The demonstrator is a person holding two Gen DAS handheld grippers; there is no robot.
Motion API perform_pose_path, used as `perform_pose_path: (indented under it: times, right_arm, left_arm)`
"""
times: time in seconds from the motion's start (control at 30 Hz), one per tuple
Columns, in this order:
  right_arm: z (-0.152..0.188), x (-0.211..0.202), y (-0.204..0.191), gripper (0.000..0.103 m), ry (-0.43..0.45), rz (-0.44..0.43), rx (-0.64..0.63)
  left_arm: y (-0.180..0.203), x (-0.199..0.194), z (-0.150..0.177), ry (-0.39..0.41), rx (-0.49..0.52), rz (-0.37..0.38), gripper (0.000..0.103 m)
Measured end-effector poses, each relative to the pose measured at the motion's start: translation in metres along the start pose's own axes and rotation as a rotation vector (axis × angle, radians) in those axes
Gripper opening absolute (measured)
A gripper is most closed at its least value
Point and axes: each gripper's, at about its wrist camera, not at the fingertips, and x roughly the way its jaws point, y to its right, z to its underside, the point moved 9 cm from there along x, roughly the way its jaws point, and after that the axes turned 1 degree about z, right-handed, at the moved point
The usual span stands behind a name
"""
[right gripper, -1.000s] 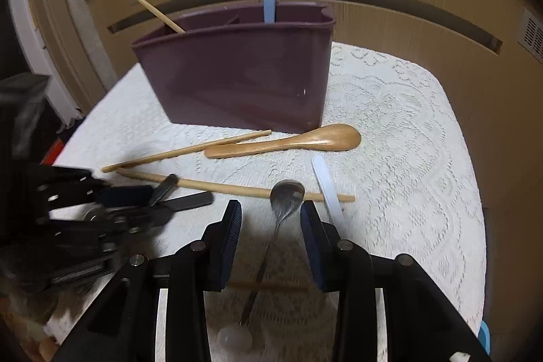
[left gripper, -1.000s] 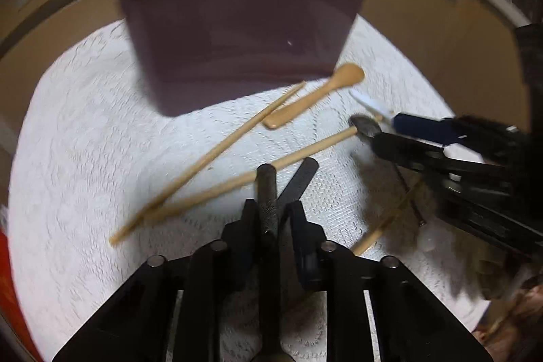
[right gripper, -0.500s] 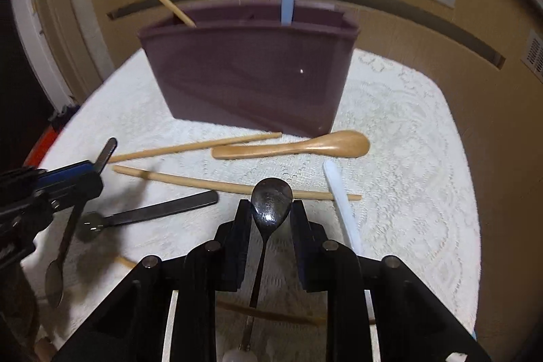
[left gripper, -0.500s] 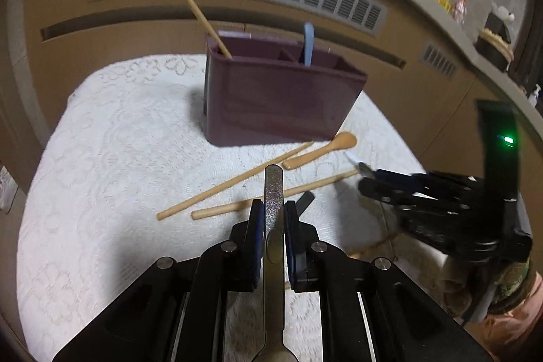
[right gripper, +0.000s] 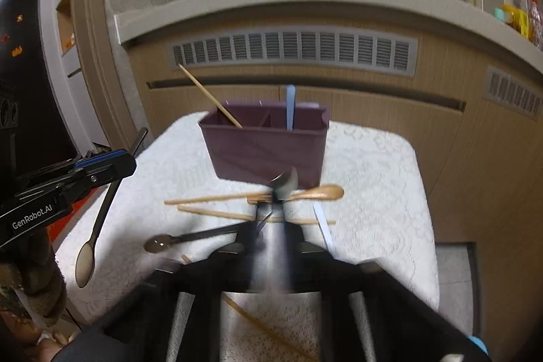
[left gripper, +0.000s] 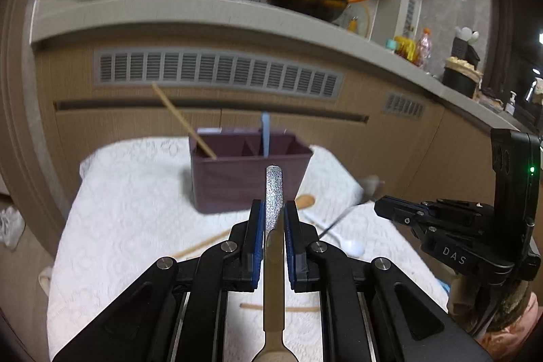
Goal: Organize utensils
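Note:
My left gripper [left gripper: 273, 209] is shut on the textured handle of a long metal spoon [left gripper: 274, 189], held above the white cloth; from the right wrist view its bowl [right gripper: 85, 263] hangs down. My right gripper [right gripper: 273, 216], blurred, is shut on a small metal spoon [right gripper: 285, 184] with its bowl pointing up. The left wrist view shows that spoon [left gripper: 371, 187] raised at the right. The purple organizer [right gripper: 268, 155] stands at the far side of the cloth, holding a chopstick [right gripper: 210, 97] and a pale blue handle [right gripper: 290, 107].
On the cloth in front of the organizer lie a wooden spoon [right gripper: 319, 192], two chopsticks [right gripper: 210, 199], a dark metal spoon [right gripper: 190, 236] and a white plastic spoon [left gripper: 353, 247]. Another chopstick [right gripper: 264, 328] lies near the front. A counter with a vent rises behind.
Both grippers have risen and tilted up. The right jaws closed on the small metal spoon and lifted it off the cloth. The left spoon came up with its gripper.

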Motion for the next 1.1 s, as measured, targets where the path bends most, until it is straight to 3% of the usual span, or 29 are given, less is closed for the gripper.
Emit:
perform_pose_path:
  times: [0.13,0.3,0.37,0.43,0.63,0.9,1.0,1.1]
  right_arm:
    - [-0.006,-0.005,-0.001,0.001,0.017,0.012,-0.028]
    - [0.018,0.022,0.025,0.004,-0.082,0.043,0.036]
    - [0.033,0.038,0.038,0.021,-0.152,0.038,0.093]
    - [0.049,0.057,0.043,0.026,-0.215,0.007,0.154]
    - [0.063,0.101,0.015,0.026,-0.264,0.009,0.146]
    - [0.078,0.147,-0.007,0.027,-0.315,0.149,0.019]
    - [0.077,0.142,-0.005,0.021,-0.313,0.152,0.010]
    - [0.070,0.120,-0.005,0.021,-0.277,0.123,-0.006]
  left_arm:
    - [0.004,-0.003,-0.006,0.013,0.007,-0.010,0.012]
    - [-0.012,0.009,0.004,-0.012,-0.011,-0.082,0.012]
    - [-0.024,0.016,0.012,-0.030,-0.028,-0.107,0.012]
    - [-0.032,0.026,0.022,-0.057,-0.051,-0.112,0.012]
    - [-0.039,0.040,0.038,-0.085,-0.067,-0.099,0.012]
    - [-0.051,0.038,0.046,-0.093,-0.092,-0.096,0.012]
    - [-0.058,0.043,0.054,-0.130,-0.110,-0.100,0.013]
    - [-0.062,0.056,0.068,-0.218,-0.114,-0.093,0.014]
